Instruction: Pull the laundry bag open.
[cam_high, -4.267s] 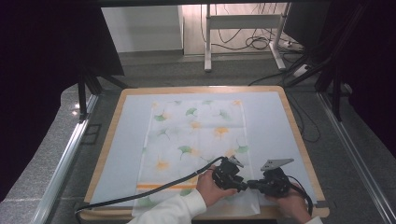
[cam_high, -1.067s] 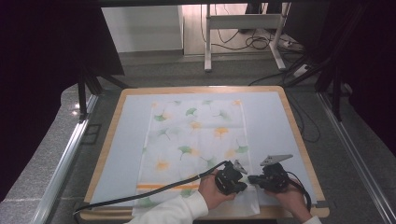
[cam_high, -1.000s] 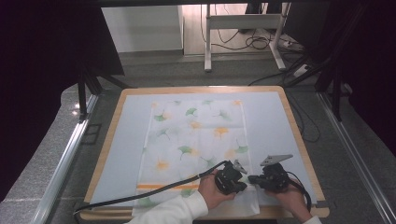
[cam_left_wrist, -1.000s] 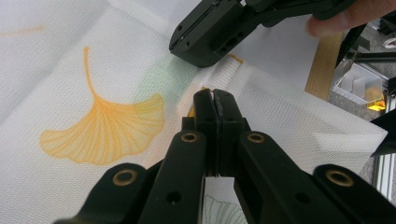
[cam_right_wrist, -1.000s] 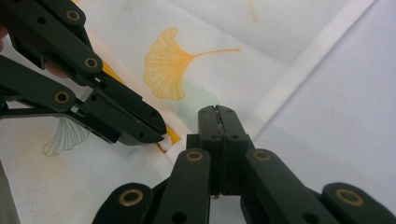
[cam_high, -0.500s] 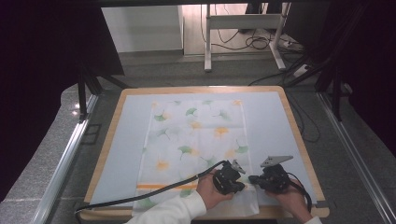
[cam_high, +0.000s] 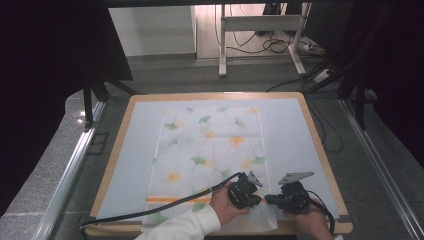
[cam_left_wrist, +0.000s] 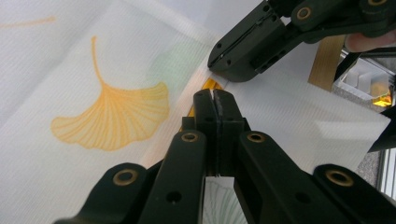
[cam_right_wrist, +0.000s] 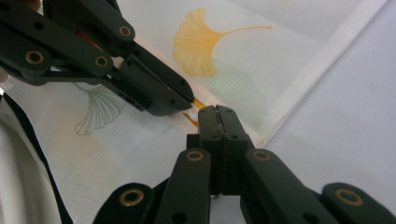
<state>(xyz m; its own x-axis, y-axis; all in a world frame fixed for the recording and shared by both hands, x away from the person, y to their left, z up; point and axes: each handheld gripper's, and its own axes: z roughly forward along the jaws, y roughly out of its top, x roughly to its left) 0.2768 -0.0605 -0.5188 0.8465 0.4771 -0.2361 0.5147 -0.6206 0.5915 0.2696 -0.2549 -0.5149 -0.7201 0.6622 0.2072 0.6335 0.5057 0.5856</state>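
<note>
**Both tools pinched at the cloth's near right corner, ready to lift a fold**

Since the earliest frame, the two hands have drawn slightly toward the lower edge of the high view and now sit almost still, tips nearly meeting. The tabletop (cam_high: 125, 150), a pale surface with a wooden rim, carries the ginkgo-print cloth (cam_high: 210, 145) spread flat down its middle, its orange stripe running across the lower part. The left tool (cam_high: 256, 200) and the right tool (cam_high: 269, 199) point at each other at the lower right of the cloth. In the left tool view, the jaws stand pressed together, and a sliver of white weave seems caught between them beside the orange stripe (cam_left_wrist: 209, 85); the right tool view shows the same pinch from the other side. I judge this the gripping step before a fold: next, both hands would need to rise together and carry the edge toward the top of the frame, keeping it taut. No brand, label or writing is readable anywhere.
</note>
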